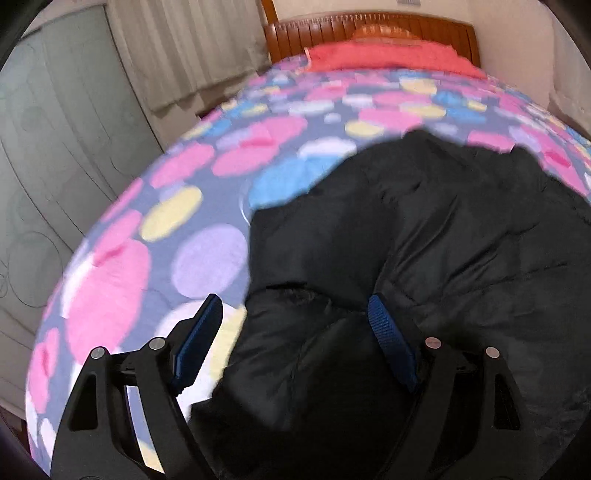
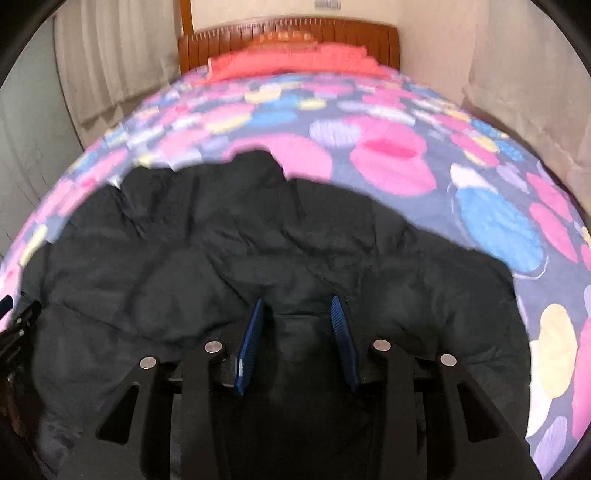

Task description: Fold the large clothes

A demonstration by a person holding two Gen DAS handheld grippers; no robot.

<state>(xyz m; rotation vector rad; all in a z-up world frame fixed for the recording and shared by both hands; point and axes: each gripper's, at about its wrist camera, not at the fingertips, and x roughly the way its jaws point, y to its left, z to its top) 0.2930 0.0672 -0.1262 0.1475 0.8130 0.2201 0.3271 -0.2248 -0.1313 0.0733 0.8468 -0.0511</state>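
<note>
Tongs of the left hand (image 1: 295,310) are seen spread wide above the near left edge of a black padded jacket (image 1: 424,236); nothing is gripped. One blue pad (image 1: 197,343) is set over the bedspread, the other over the dark cloth, and whether either touches the fabric cannot be told. Tongs of the right hand (image 2: 297,308) are held at a narrow gap over the near middle of the jacket (image 2: 221,258), with dark cloth seen between the blue pads (image 2: 251,347); no pinch on the cloth can be made out. The jacket is spread flat and rumpled across the near part of a bed, its far edge lying well short of the pillows. The bed is covered by a grey-blue bedspread (image 1: 155,206) printed with pink, blue, yellow and lilac spots. A coral blanket (image 2: 295,61) is laid at the far end against a brown wooden headboard (image 2: 288,35). Pale curtains (image 1: 184,48) are hung on the left.
</note>
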